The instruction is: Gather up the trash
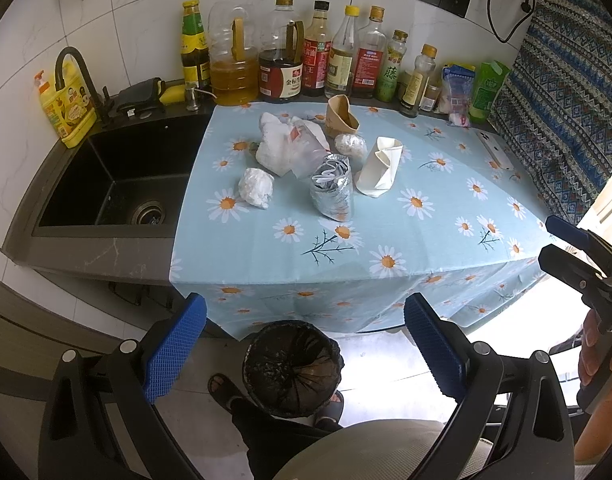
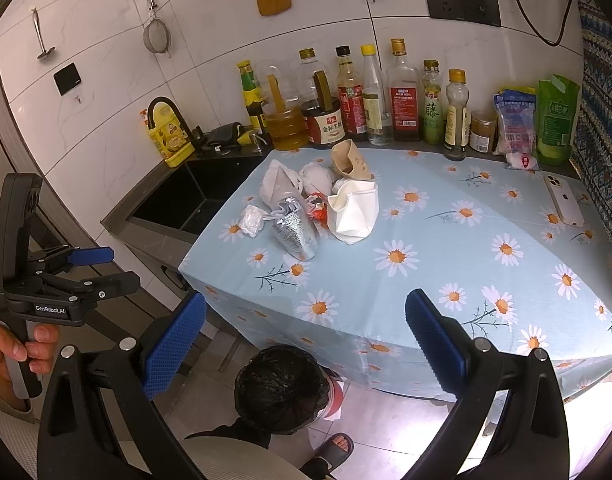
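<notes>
— Where's the trash?

— Heaped mid-counter on the daisy cloth (image 1: 406, 240): a silver foil bag (image 1: 333, 192), a crushed white cup (image 1: 380, 168), a plastic bag (image 1: 289, 146), a paper wad (image 1: 256, 188). From the left gripper (image 1: 306, 356) it sits at twelve o'clock, well apart; from the right gripper (image 2: 306, 354), about eleven.

— And the bin?

— The black-lined bin (image 1: 291, 368) stands on the floor between the left gripper's blue pads.

— Holding anything?

— No. Both spread wide, empty, touching nothing.
</notes>
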Motion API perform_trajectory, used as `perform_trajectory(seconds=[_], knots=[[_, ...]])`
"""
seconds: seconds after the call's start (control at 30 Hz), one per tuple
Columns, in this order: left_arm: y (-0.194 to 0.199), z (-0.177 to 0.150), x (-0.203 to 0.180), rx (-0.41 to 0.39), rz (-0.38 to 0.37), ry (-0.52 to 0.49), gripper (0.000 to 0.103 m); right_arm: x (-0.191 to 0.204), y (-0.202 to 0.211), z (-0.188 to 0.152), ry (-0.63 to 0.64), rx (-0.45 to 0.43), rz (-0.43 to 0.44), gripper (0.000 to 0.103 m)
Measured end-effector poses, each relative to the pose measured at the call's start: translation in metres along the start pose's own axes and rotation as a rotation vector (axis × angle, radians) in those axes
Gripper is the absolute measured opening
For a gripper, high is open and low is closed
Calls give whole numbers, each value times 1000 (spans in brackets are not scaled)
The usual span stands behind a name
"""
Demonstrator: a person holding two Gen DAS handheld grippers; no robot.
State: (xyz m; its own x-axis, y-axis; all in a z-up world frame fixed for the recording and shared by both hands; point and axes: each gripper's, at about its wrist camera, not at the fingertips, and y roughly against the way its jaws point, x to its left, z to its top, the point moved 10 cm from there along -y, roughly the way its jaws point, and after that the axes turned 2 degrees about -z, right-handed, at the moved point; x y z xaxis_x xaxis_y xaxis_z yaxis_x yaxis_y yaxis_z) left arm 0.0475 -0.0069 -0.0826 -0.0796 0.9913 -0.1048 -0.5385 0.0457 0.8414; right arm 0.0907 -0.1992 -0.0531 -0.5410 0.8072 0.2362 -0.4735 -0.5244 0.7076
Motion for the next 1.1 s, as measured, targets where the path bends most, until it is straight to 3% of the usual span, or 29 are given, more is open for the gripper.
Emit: perform_trajectory(seconds=[0.5, 1.1], knots=[[-5, -3, 2, 19, -5, 4, 96, 5, -1, -2, -9, 12, 2, 99], [-38, 16, 26, 111, -29, -8, 96, 4, -48, 8, -71, 87, 21, 99]])
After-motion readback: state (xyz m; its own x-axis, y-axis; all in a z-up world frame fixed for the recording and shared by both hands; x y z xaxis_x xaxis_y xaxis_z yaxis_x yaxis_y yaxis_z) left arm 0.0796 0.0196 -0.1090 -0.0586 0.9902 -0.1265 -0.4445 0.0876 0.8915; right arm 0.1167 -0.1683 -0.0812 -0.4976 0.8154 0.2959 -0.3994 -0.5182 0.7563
